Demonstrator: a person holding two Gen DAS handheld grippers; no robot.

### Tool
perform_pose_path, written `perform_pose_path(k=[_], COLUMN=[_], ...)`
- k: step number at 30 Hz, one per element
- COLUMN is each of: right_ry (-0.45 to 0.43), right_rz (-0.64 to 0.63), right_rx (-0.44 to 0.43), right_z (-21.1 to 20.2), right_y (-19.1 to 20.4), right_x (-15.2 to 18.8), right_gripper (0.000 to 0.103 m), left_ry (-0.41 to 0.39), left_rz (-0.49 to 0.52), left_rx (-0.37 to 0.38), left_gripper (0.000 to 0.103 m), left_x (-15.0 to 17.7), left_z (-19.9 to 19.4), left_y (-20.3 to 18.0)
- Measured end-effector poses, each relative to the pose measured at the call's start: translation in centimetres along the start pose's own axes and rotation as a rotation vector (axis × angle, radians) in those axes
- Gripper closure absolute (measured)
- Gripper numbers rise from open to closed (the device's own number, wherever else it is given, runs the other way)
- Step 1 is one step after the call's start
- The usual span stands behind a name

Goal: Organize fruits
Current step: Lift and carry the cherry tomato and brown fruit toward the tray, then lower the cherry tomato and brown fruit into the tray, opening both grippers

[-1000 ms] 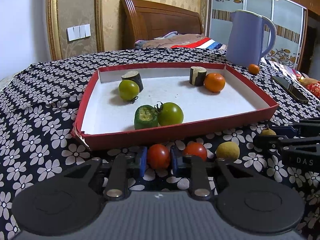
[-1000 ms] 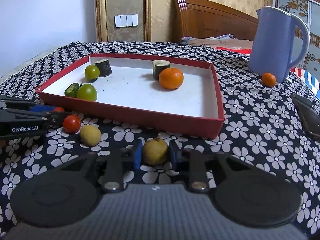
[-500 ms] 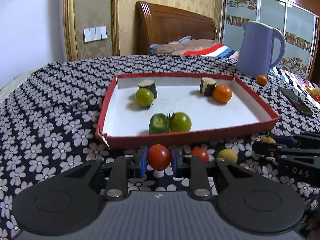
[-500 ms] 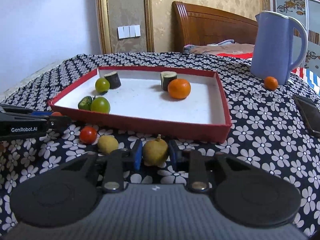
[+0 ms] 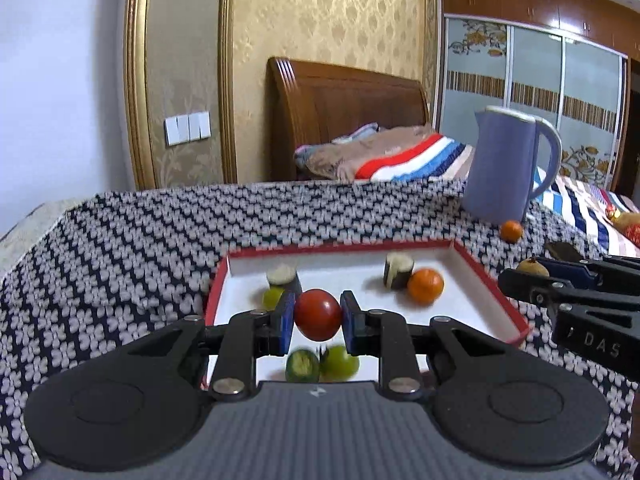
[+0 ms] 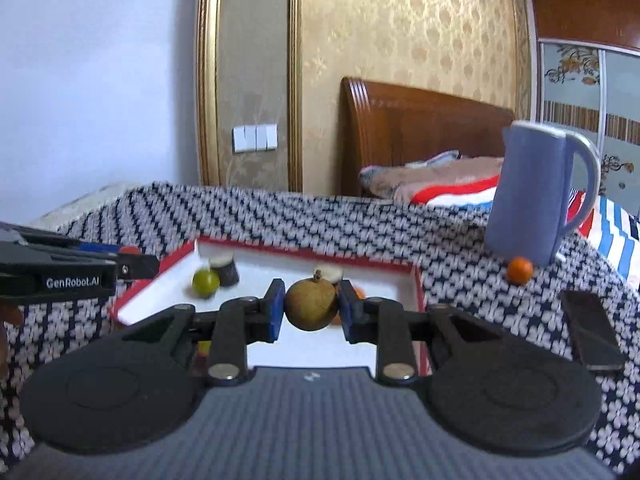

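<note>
Bedroom; worktop (image 5: pixel 120 264) under a black cloth with white flowers, wooden headboard and gold-patterned wall behind.

Left gripper (image 5: pixel 318 316): jaws closed on a red tomato (image 5: pixel 318 314), blue pads pinching its sides, fruit held clear of the cloth and seen over the near part of the red tray (image 5: pixel 516 316). Right gripper (image 6: pixel 311 310): jaws closed on a brown round fruit (image 6: pixel 311 304) with a short stem, likewise in the air in front of the tray.

Outward, inside the tray: two green tomatoes (image 5: pixel 338 362) near the front wall, another green one by a dark cut cylinder (image 5: pixel 284 276) toward the back left, a second cylinder touching an orange (image 5: pixel 425 286) toward the back right. Beyond the tray's far right corner, a blue kettle (image 5: pixel 504 168) with a small orange fruit (image 5: pixel 511 231) at its foot. A dark phone (image 6: pixel 592 328) lies near the right edge.

Judgement: step in hand is carrying both fruits over the tray wall for release. To do it well: keep the pinch steady, clear the rim, lower close to the white floor before letting go so round fruit does not roll, and pick bare floor apart from the fruit already there. Keep the two grippers apart.
</note>
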State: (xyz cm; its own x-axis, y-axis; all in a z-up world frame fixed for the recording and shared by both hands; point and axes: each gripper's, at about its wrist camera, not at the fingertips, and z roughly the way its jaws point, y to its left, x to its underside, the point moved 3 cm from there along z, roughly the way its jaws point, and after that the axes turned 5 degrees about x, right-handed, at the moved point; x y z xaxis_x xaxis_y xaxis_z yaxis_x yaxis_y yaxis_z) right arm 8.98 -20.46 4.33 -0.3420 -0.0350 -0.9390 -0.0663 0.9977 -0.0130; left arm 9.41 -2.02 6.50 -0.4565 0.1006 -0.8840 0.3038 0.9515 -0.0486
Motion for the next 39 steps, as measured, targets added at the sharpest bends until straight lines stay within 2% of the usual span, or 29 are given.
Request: perform_pose_path(k=[8,16,39], right_ry=[0.001,0.055,0.117], right_rz=[0.043,0.049,0.027], right_rx=[0.002,0.005,0.014], right_z=[1.4,4.1,7.2], right_y=[-0.5,0.0,0.2], right_x=[-1.6,-0.6,0.2], right_gripper=[0.077,0.077,0.076], left_ry=[0.0,0.028,0.099], left_rz=[-0.018,-0.019,0.001], left_rx=[0.009,-0.002,0.003], left_gripper=[0.079,0.079,0.079], left_x=[-1.0,-0.4,0.3], left_z=[1.5,3.4,6.8], left_y=[-0.1,0.0,-0.4])
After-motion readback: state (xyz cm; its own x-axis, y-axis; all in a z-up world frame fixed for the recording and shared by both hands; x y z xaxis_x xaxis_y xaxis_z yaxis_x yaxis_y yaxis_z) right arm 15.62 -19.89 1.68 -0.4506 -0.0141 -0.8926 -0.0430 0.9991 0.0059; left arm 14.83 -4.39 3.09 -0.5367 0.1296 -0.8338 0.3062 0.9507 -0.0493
